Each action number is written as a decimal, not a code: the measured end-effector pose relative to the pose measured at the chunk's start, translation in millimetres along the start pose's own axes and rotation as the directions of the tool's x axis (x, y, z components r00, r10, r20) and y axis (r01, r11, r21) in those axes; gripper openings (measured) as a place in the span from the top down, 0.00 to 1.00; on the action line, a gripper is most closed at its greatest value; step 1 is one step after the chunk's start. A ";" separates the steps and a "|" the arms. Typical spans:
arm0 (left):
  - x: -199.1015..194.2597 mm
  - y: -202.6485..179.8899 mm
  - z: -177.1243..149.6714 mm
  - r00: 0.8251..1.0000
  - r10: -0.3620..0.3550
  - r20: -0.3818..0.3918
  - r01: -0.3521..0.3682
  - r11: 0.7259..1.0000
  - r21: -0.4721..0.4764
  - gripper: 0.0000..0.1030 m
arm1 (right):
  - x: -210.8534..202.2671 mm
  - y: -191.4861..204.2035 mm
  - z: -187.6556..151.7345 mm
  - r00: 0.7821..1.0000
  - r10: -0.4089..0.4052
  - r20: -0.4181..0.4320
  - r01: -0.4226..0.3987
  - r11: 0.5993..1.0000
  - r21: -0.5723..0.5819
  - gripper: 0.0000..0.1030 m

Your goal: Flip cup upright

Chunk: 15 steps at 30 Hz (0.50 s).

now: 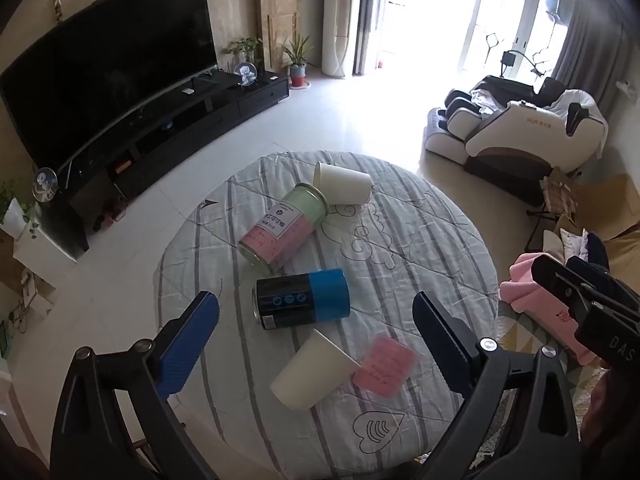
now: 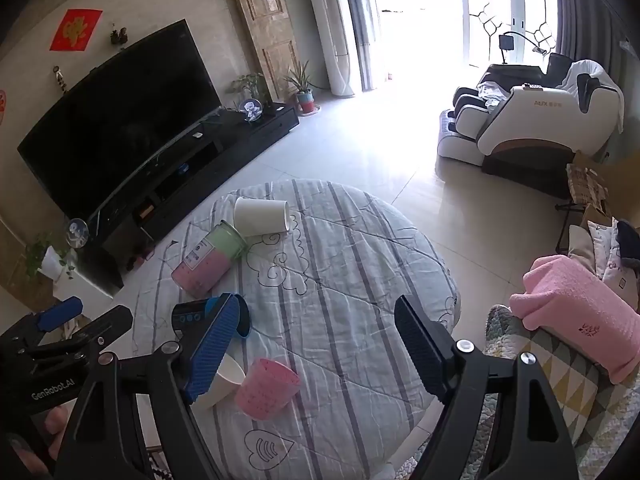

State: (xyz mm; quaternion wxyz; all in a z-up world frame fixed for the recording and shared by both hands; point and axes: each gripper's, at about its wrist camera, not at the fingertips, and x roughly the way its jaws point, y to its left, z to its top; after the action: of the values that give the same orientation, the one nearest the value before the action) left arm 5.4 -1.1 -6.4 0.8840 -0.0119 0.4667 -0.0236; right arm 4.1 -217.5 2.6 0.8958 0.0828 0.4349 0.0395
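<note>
Several cups lie on their sides on a round table with a striped quilt (image 1: 420,240). A white paper cup (image 1: 314,372) lies nearest, touching a pink cup (image 1: 386,366). A blue and black can (image 1: 302,298), a pink-green glass jar (image 1: 284,226) and a second white cup (image 1: 342,184) lie further back. My left gripper (image 1: 316,340) is open, above the near white cup. My right gripper (image 2: 316,344) is open and empty above the table; the pink cup (image 2: 266,388) and the near white cup (image 2: 224,380) lie by its left finger.
A pink towel (image 2: 580,316) lies on a patterned sofa at the right. A TV (image 1: 108,84) on a black stand is at the left and a massage chair (image 1: 520,128) at the back right. The right gripper's body (image 1: 592,304) shows at the right edge.
</note>
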 end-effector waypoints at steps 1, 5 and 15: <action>-0.2 0.1 0.2 1.000 0.003 0.000 -0.003 1.000 0.001 0.04 | 0.3 0.3 0.3 1.000 0.002 0.000 -0.002 1.000 -0.001 0.21; -0.6 0.2 0.9 1.000 0.003 0.001 -0.003 1.000 0.001 0.04 | 3.1 3.6 0.6 1.000 0.007 0.000 -0.007 1.000 -0.018 0.21; -2.2 4.6 4.1 1.000 0.012 0.013 -0.012 1.000 -0.005 0.04 | 0.5 8.1 2.8 1.000 0.004 0.002 -0.004 0.999 -0.038 0.21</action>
State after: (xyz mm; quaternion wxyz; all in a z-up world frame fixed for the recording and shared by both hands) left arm 7.7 3.6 -2.4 0.8871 -0.0115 0.4611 -0.0171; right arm 6.6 -209.7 5.4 0.8976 0.0668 0.4329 0.0492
